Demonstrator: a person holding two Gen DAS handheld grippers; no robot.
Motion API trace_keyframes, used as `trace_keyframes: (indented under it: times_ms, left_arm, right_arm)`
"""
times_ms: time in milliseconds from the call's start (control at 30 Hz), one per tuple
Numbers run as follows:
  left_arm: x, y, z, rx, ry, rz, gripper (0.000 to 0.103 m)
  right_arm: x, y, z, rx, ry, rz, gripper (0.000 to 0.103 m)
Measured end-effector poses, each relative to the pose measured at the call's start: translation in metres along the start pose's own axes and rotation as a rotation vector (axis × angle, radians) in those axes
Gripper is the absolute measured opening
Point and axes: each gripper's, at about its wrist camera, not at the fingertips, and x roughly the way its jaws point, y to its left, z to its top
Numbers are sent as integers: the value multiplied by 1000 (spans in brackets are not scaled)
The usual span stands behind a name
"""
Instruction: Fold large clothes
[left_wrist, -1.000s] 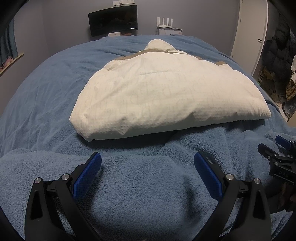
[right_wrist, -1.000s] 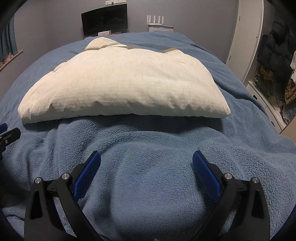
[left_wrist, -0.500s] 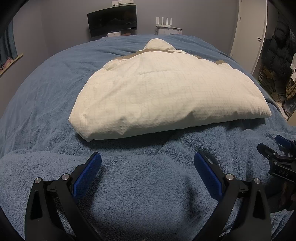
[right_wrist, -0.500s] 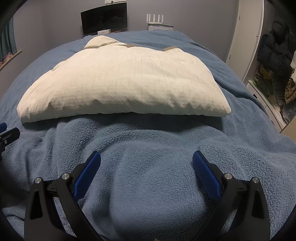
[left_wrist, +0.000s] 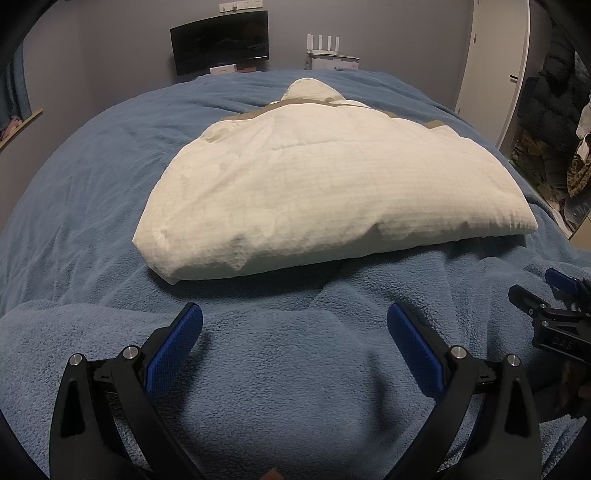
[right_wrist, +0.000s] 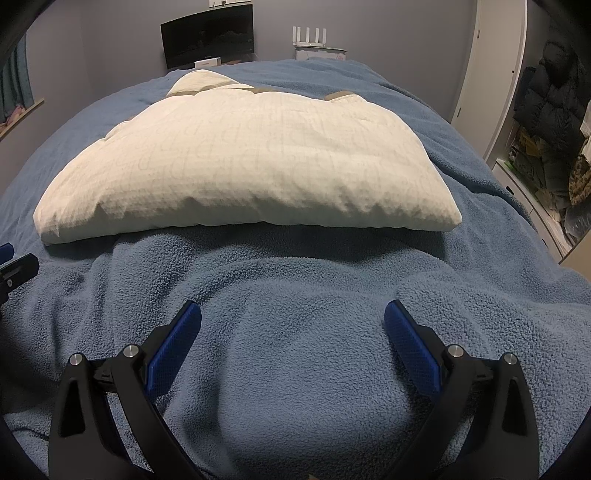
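While both grippers gape wide, folded cream garment (left_wrist: 325, 192) on blue blanket (left_wrist: 280, 369), monitor (left_wrist: 221, 46) behind.

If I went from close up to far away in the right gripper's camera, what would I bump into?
Right gripper with open blue fingers → fuzzy blue blanket → puffy cream folded garment → dark screen at the far wall.

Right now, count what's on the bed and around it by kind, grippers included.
Cream garment: 1
Blue blanket: 1
Grippers: 2, left gripper, right gripper, both open and empty
Monitor: 1
Router: 1
Total: 6
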Motion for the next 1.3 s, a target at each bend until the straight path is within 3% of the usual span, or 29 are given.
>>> trace_keyframes:
  times_ms: [1300]
  left_arm:
    - [1,4,0,10,1,-17,96]
  right_arm:
    - [1,1,-7,0,7,-2,95]
